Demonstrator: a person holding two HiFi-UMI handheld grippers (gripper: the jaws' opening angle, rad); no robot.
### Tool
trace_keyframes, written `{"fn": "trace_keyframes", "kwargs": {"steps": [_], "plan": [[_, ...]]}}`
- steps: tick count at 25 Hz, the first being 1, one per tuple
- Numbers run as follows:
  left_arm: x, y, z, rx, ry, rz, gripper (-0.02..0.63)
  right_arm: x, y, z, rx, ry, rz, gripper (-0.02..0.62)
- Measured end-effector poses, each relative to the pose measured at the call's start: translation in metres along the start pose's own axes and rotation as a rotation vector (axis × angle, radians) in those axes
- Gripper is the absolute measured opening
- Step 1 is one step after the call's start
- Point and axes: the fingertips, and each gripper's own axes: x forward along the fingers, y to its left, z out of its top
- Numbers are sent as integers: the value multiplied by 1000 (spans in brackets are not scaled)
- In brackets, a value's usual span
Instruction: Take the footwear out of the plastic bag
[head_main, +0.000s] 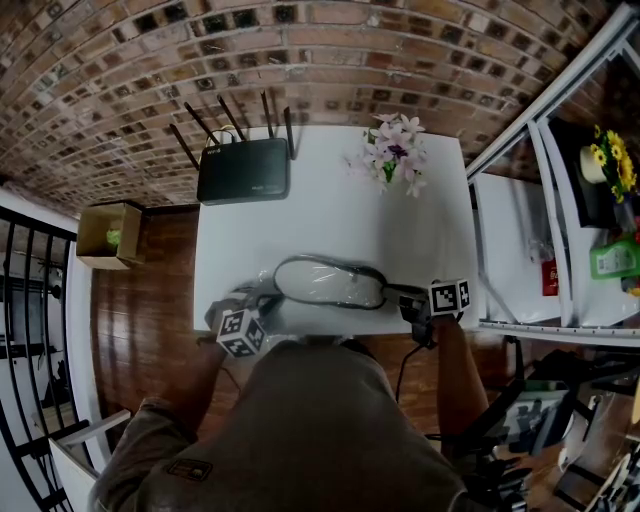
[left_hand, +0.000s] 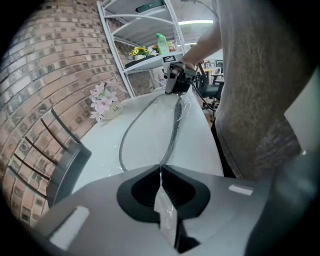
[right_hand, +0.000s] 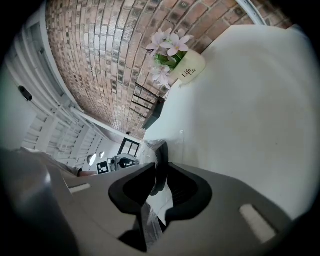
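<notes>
Head view shows the shoe (head_main: 330, 283) inside the bag (head_main: 262, 297) at the near edge of the table (head_main: 330, 200). My left gripper (left_hand: 160, 175) pinches the bag film; my right gripper (right_hand: 159, 175) clamps the shoe's rim through plastic. I judge both grips set, with the pull-out not yet done.

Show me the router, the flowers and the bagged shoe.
router (head_main: 243, 172), head view, middle of its black top
flowers (head_main: 395, 150), head view, on the blossoms
shoe (head_main: 325, 284), head view, middle of its pale sole

Bag (head_main: 265, 298) w/ footwear (head_main: 330, 282) on table's (head_main: 330, 215) near edge; router (head_main: 244, 170) back-L, flowers (head_main: 395, 152) back-R.
</notes>
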Motion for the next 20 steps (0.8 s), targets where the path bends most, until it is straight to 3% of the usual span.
{"fn": "trace_keyframes", "kwargs": {"steps": [13,14,17,20], "plan": [[-13,9,-19,-50,22,27,6,-23,-10,3,25,-22,-8,87],[-15,7,-15,-53,6,21,16,-23,-10,3,27,-23,-7,87],[-19,2,4,-54,-67,1,160,-23,-9,4,27,-23,-4,86],[-17,-2,29,-19,-116,-5,192,-23,-9,4,23,-19,-4,86]]}}
